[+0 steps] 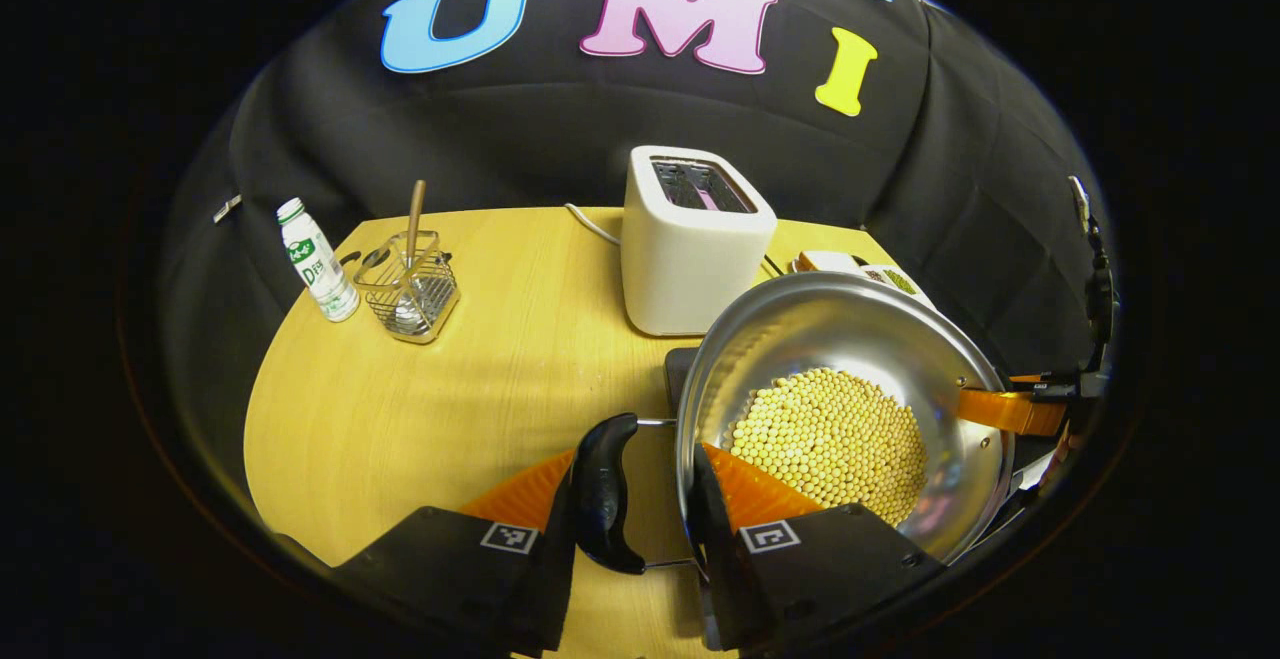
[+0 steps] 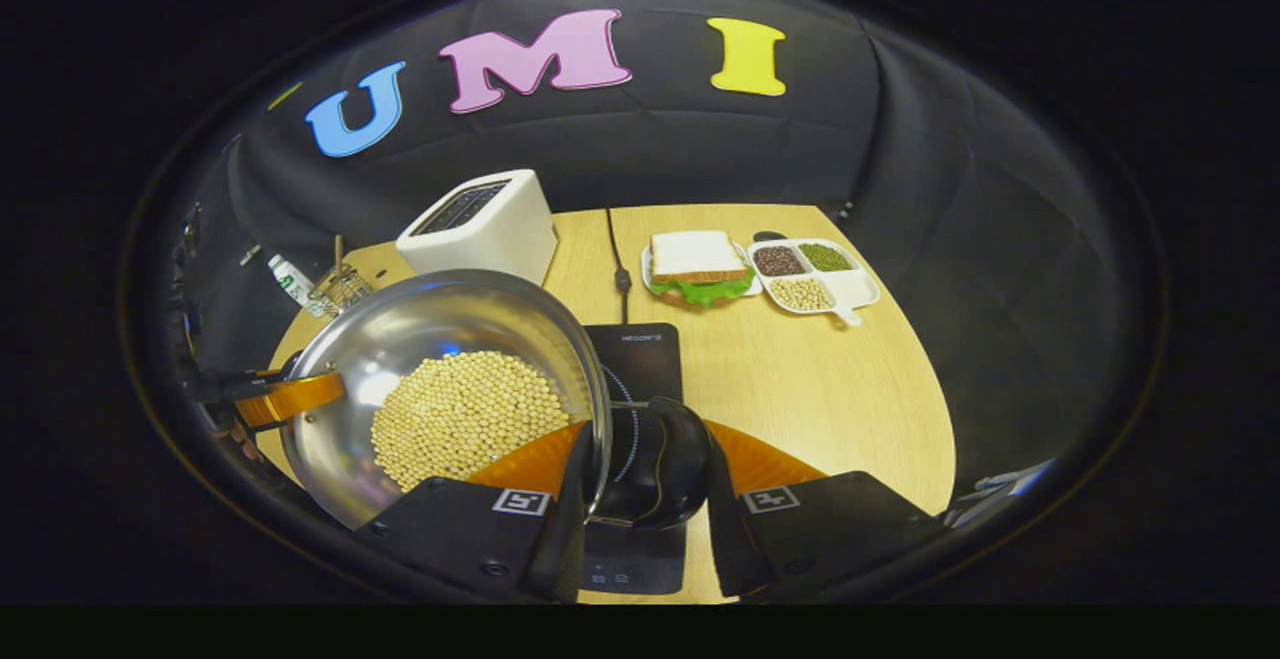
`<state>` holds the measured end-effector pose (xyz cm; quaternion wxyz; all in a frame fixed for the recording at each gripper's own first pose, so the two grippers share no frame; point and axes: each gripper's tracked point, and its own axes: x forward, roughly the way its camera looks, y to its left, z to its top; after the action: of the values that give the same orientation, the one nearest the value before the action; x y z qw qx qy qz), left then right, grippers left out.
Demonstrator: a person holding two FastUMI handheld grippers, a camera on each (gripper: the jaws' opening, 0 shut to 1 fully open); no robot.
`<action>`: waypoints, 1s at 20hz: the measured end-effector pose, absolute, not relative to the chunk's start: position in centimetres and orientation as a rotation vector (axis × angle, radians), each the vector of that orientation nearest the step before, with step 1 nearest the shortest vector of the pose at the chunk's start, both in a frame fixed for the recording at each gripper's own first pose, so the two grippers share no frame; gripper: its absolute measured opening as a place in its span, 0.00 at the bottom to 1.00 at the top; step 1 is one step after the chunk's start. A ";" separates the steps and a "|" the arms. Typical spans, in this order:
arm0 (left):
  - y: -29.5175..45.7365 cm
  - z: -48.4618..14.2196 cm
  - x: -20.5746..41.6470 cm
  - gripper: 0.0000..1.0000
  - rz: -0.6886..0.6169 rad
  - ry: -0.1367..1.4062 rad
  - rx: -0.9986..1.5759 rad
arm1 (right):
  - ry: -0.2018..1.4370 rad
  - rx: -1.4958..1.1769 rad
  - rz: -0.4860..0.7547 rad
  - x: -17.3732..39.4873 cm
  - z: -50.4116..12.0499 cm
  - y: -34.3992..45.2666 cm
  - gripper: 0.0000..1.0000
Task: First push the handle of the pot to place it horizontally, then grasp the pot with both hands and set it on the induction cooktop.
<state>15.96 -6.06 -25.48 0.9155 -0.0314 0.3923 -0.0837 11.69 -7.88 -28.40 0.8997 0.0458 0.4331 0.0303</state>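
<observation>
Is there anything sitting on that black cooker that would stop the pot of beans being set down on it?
Nothing visible. The pot hangs partly over the induction cooktop, gripped at each handle, and the cooktop's visible surface is bare. The toaster stands behind it.

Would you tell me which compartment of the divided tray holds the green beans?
The far right compartment of the tray; the others hold dark and pale beans.

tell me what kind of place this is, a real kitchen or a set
Most likely a staged kitchen tabletop in a recording booth: a white two-slot toaster, a black induction cooktop and a steel pot of yellow beans share a light wooden table backed by black cloth, not kitchen walls.
</observation>
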 end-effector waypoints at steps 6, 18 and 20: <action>-8.0 -26.6 16.9 0.60 -0.171 0.815 -0.053 | 0.913 0.102 0.062 12.5 -30.1 -9.5 0.55; -7.5 -28.4 18.0 0.59 -0.157 0.820 -0.070 | 0.914 0.090 0.071 13.7 -31.7 -9.0 0.55; -7.6 -28.4 18.0 0.59 -0.160 0.814 -0.083 | 0.915 0.097 0.067 13.7 -31.9 -9.1 0.55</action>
<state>18.00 -7.64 -28.42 0.9143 -0.0403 0.3955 -0.0777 13.67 -9.12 -31.91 0.8955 0.0466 0.4414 0.0324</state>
